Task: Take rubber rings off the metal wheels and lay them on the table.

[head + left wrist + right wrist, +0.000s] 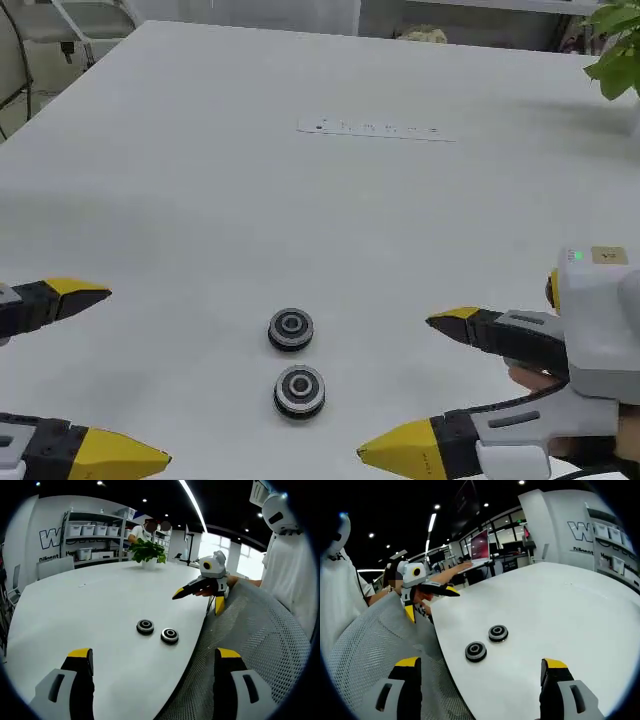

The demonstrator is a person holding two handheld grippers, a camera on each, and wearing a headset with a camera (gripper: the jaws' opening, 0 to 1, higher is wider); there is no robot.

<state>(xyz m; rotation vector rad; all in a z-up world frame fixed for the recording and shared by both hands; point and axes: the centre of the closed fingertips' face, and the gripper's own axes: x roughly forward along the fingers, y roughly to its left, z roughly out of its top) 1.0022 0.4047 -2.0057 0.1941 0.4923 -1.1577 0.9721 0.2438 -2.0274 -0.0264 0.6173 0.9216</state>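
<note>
Wheels lay on the worktop between the two pairs of jaws, far wheel just beside near wheel, rubber rings on both. Both left gripper and right gripper were spread wide, empty. Likely best: pin one hub, pinch the ring's edge, peel off. Far beyond the left jaws stood bins, contents unreadable.
</note>
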